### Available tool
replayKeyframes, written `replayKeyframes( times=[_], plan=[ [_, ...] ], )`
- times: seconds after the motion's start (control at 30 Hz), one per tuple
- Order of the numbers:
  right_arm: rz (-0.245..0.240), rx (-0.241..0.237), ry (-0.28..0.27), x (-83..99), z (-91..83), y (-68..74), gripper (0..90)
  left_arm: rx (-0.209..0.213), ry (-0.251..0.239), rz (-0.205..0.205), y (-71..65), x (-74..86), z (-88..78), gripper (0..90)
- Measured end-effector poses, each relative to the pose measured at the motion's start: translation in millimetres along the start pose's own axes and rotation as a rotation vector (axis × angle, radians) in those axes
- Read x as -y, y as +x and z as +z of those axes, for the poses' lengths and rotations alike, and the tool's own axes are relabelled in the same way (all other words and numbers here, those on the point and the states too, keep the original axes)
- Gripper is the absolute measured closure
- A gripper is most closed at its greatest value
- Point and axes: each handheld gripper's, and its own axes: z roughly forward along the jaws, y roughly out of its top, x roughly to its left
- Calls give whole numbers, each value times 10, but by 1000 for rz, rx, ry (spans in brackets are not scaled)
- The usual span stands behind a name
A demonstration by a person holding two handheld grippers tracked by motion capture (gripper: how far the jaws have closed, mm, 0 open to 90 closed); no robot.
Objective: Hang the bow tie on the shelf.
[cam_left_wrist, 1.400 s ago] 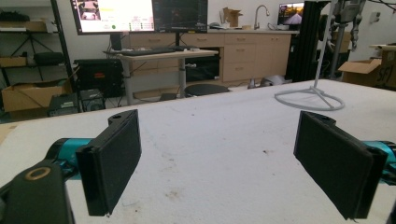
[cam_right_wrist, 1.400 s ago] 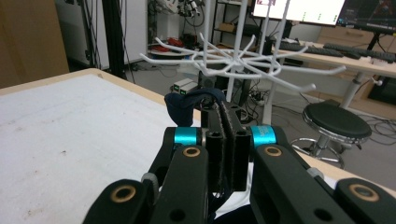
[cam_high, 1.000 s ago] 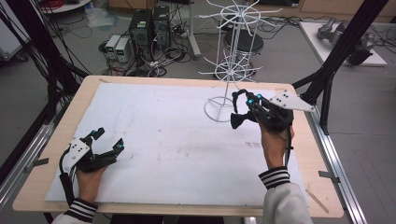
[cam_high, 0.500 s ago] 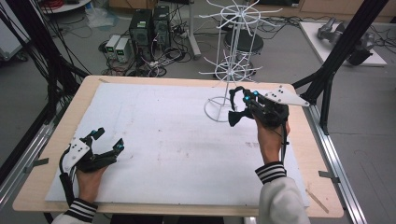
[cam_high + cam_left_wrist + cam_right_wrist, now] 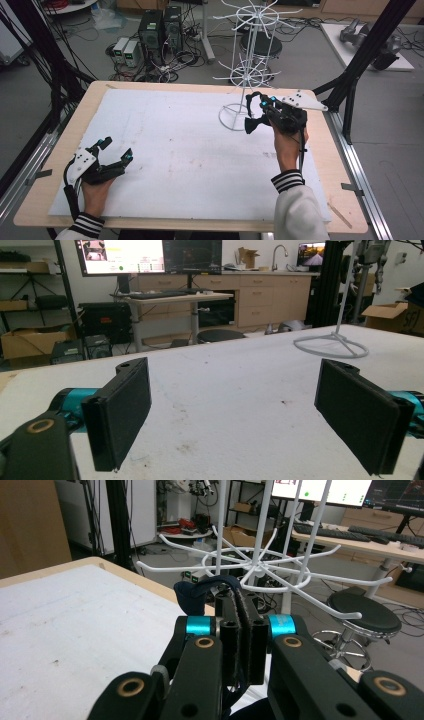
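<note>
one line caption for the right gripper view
Right claw shut on a dark cloth, raised before the white wire rack.

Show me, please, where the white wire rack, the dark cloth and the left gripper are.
white wire rack (image 5: 234, 120): high view, its round base ring.
dark cloth (image 5: 192, 592): right gripper view, fold above the jaws.
left gripper (image 5: 232, 415): left gripper view, midway between its fingertips.

Even indoor light (slightly soft focus)

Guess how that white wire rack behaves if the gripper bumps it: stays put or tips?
Probably tips easily: the white wire rack is tall on one thin pole over a small ring base. Likely light, being all thin wire, so it may slide across the table first. Its long hooks could snag the dark fabric the right gripper holds.
</note>
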Motion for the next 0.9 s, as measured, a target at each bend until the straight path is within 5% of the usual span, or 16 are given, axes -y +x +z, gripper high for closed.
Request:
replayKeyframes(
  times=[0.9],
  plan=[
    [39, 18, 55, 97, 197, -81, 882, 2, -3, -1, 0, 1, -1, 153]
  ],
)
